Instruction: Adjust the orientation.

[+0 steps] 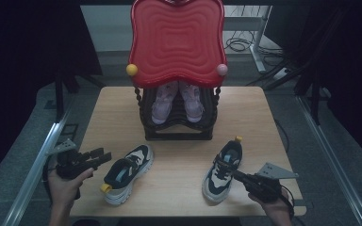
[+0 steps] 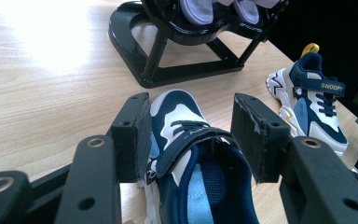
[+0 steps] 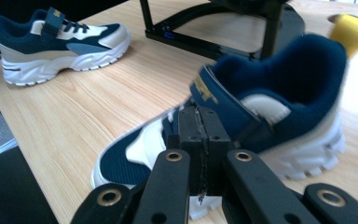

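The red lid hides most of the pink shoes; its top is cut off.

Left gripper: both black jaws stand wide apart w/ grey pads facing in, straddling the near navy-and-white kids' sneaker, whose toe points away beyond the tips; the left pad sits right against its side, the right pad a bit clear of the strap. Ahead of the jaws, past the toe, glossy black rack base on the light wood tabletop, w/ pale lilac shoes up in it. Off to the right of the right jaw, well apart, a 2nd navy/white sneaker w/ yellow heel tab & "SNOOPY" strap, near the table edge.
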`<state>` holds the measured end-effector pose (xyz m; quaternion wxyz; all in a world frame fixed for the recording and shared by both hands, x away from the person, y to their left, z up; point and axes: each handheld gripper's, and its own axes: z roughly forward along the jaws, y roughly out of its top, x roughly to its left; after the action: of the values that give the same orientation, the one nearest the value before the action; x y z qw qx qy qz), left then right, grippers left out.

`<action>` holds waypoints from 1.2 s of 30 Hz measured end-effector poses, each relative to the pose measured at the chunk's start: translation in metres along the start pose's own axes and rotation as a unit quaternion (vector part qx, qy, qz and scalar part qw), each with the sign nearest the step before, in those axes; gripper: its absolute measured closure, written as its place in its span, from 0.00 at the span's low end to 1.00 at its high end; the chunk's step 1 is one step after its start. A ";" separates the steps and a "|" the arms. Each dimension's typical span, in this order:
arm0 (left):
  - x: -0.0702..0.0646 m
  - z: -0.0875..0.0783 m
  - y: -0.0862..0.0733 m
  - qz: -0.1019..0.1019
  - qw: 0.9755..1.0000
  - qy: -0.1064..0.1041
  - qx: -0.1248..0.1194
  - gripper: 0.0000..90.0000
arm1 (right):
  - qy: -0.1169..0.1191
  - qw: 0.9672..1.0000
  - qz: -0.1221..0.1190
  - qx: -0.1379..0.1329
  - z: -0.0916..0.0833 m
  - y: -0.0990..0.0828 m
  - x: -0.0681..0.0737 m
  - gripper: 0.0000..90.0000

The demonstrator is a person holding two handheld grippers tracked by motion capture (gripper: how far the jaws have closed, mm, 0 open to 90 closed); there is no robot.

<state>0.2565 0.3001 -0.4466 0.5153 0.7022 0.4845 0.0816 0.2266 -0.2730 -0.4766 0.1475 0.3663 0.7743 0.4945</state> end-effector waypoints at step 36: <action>-0.005 -0.002 -0.005 0.002 1.000 0.001 0.006 0.52 | -0.016 0.996 0.003 0.084 0.000 -0.048 -0.022 1.00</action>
<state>0.2494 0.2982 -0.4480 0.5104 0.7066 0.4835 0.0801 0.2213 -0.3003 -0.5211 0.1265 0.3875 0.8097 0.4222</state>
